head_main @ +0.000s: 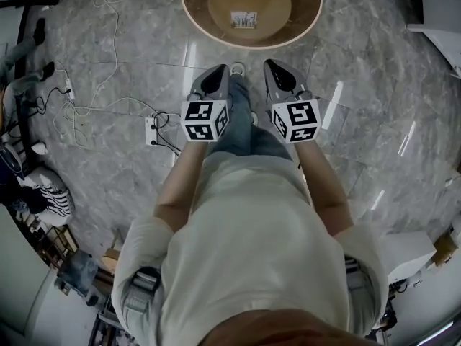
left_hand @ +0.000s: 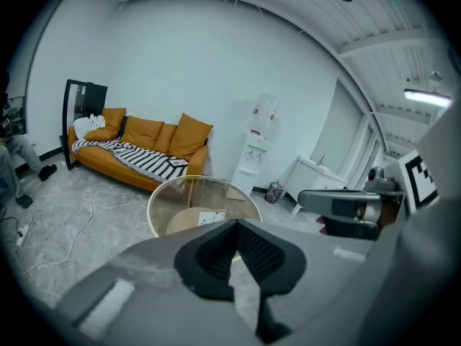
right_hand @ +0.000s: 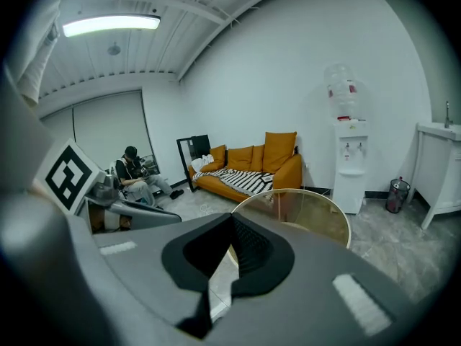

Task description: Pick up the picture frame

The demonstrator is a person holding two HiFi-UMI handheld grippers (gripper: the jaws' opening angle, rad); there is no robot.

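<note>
Left gripper (head_main: 218,74) and right gripper (head_main: 274,69), jaws pressed together, face a table (head_main: 193,16) perhaps holding the picture frame (head_main: 243,19).

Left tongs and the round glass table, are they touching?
Apart. Head view shows bare floor between the shut left tongs and the round glass table rim.

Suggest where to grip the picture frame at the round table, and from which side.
The picture frame seems to lie flat, face up, near the middle of the round glass table. Come from above, probably, jaws straddling its two long edges. If it sits on the shelf under the glass (can't tell), reach in from the near side.
</note>
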